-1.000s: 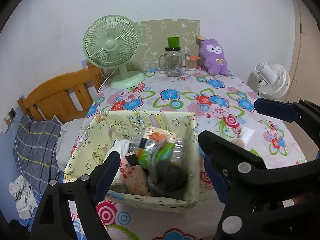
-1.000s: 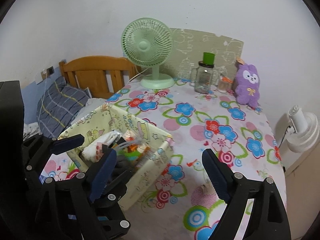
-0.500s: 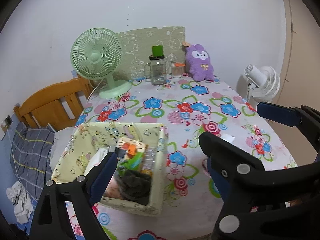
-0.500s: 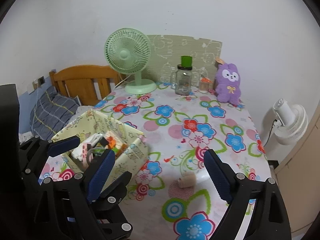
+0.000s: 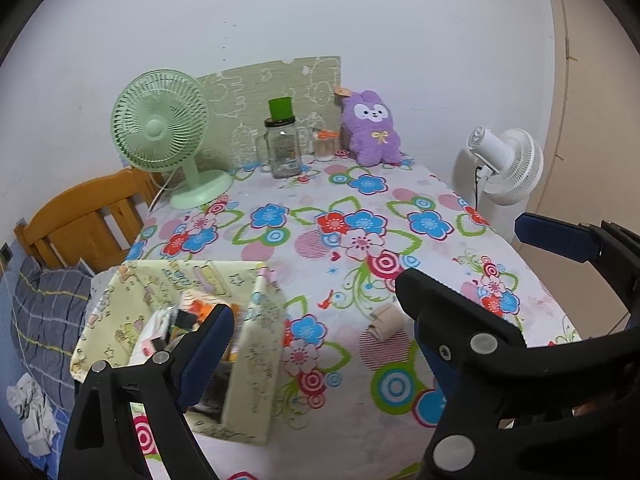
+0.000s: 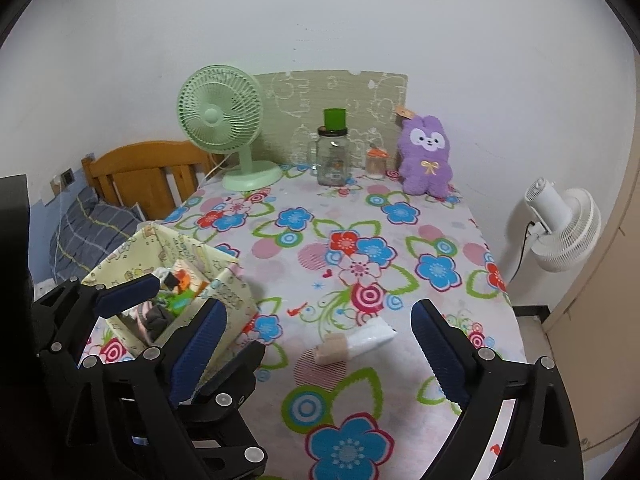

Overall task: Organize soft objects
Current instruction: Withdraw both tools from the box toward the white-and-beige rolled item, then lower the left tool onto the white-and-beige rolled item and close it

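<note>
Both grippers, left gripper (image 5: 316,332) and right gripper (image 6: 316,332), hover with jaws apart, empty. The beige roll (image 6: 331,349) lies on the table (image 6: 400,420) beside the fabric bin (image 6: 224,280); a shallow pinch could squash it or snag the tablecloth.

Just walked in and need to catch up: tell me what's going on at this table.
A person is sorting soft things with two handheld grippers. The left gripper and right gripper are both open and hold nothing. The pale yellow printed fabric bin on the flowered tablecloth already holds several items. A small beige roll beside a white packet lies loose between the right gripper's fingers, and the purple plush bunny sits by the wall.
</note>
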Tool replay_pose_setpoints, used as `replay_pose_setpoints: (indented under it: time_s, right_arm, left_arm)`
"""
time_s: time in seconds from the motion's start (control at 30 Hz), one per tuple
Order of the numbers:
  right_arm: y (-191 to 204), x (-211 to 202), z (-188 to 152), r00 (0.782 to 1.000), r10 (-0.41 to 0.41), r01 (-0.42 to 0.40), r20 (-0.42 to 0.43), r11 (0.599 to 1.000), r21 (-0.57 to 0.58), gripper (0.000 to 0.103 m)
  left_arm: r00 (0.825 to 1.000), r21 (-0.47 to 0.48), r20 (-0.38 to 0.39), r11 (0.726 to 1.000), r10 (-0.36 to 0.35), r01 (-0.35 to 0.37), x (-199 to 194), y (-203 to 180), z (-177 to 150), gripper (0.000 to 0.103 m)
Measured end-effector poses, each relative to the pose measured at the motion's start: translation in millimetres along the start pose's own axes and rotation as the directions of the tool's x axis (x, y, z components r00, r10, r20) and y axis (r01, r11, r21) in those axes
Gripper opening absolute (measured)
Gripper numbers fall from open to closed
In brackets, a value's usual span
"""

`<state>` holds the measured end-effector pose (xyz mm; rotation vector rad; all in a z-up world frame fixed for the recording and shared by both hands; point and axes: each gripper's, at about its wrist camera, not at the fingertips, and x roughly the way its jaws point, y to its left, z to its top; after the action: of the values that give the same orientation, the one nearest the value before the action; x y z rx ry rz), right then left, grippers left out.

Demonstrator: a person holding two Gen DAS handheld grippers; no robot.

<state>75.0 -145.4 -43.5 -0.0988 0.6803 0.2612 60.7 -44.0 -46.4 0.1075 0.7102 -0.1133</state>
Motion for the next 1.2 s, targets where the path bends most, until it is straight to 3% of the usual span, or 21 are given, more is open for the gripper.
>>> replay_pose_setpoints:
  time_s: [0.3, 1.2]
  right_arm:
    - [-30.6, 5.1, -8.4, 1.000, -0.025, 0.026, -0.014, 0.999, 0.042, 0.096]
    - [-79.9, 62.3, -32.2, 0.995, -0.064, 0.071, -0.071, 0.993, 0.098, 0.096]
  left_arm:
    - [0.999, -0.002, -0.021, 0.999, -0.042, 0.042, 16.1, -23.1, 2.4, 0.093]
    - [0.994, 0.024, -0.104, 0.999, -0.043, 0.046, 91.2, -53.6, -1.8, 0.093]
